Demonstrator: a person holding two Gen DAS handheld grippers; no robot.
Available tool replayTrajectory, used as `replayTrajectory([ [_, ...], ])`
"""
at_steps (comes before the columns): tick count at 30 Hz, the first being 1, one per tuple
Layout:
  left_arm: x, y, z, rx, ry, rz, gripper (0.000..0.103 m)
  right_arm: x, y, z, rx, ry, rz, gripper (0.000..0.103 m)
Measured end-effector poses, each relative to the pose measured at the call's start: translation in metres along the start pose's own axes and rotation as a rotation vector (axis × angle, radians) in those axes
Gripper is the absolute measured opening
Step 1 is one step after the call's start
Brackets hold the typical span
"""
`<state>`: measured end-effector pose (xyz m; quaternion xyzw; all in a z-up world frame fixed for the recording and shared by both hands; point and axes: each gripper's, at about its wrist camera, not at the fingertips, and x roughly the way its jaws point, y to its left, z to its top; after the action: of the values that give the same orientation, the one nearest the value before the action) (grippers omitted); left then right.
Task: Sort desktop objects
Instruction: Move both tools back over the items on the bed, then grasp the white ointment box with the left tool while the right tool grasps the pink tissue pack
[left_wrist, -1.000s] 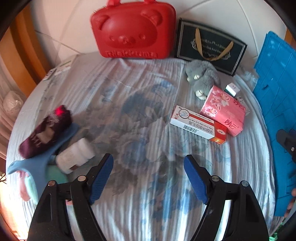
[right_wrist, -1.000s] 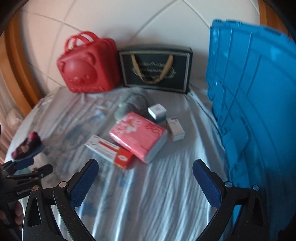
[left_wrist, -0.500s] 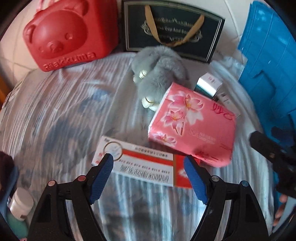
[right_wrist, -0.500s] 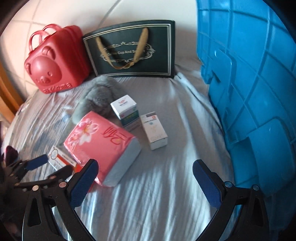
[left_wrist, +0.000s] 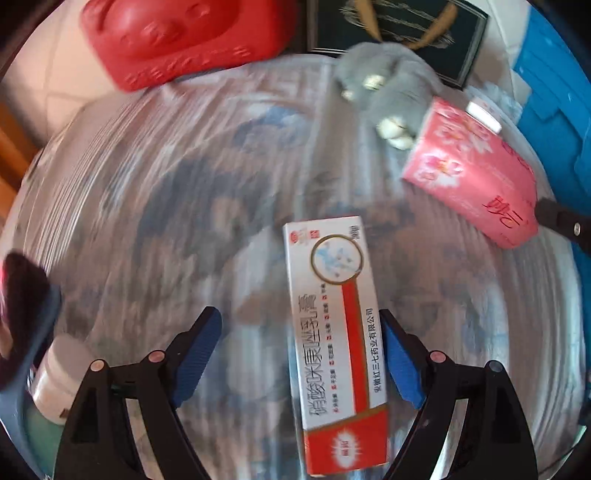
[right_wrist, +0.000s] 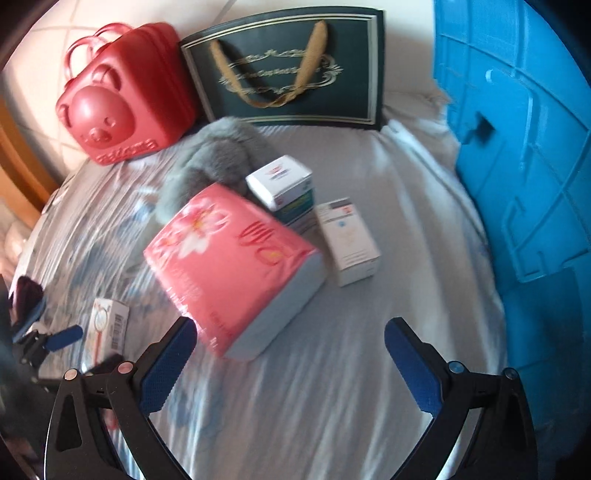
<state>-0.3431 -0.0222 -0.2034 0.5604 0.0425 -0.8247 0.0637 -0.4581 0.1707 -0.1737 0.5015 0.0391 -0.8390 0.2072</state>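
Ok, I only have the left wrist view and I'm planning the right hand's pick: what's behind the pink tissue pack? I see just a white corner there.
Observer: A white box sits stacked on a teal box, just behind the tissue pack.
Operator: Anything else near them?
Observer: Yes, another white carton lies beside that stack, on the side toward the blue crate.
Operator: Is the right gripper holding anything?
Observer: No. The right gripper is open and grips nothing; the tissue pack's near corner shows between its fingers.
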Motion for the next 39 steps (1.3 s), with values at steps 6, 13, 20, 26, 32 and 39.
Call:
replayTrajectory([
  [6,0.0,0.02,-0.01,-0.029,0.026,-0.015,0.068,0.02,0.017,-0.002,-0.081,0.07,0.021,0.103],
  [13,0.006,0.029,0.011,-0.061,-0.027,0.062,0.043,0.016,0.047,0.0,-0.134,0.091,0.199,0.103],
  [20,0.005,0.048,0.027,-0.119,-0.068,0.045,0.043,0.019,0.048,0.02,-0.287,0.011,-0.074,0.103],
  [26,0.011,0.041,0.027,-0.111,-0.055,0.045,0.043,0.052,0.05,0.038,-0.283,0.068,0.047,0.103],
  [32,0.016,0.045,0.026,-0.122,-0.057,0.058,0.042,0.054,0.075,0.024,-0.334,0.132,0.055,0.103],
  [39,0.015,0.047,0.026,-0.132,-0.05,0.033,0.041,0.075,0.08,0.021,-0.29,0.133,0.028,0.103],
])
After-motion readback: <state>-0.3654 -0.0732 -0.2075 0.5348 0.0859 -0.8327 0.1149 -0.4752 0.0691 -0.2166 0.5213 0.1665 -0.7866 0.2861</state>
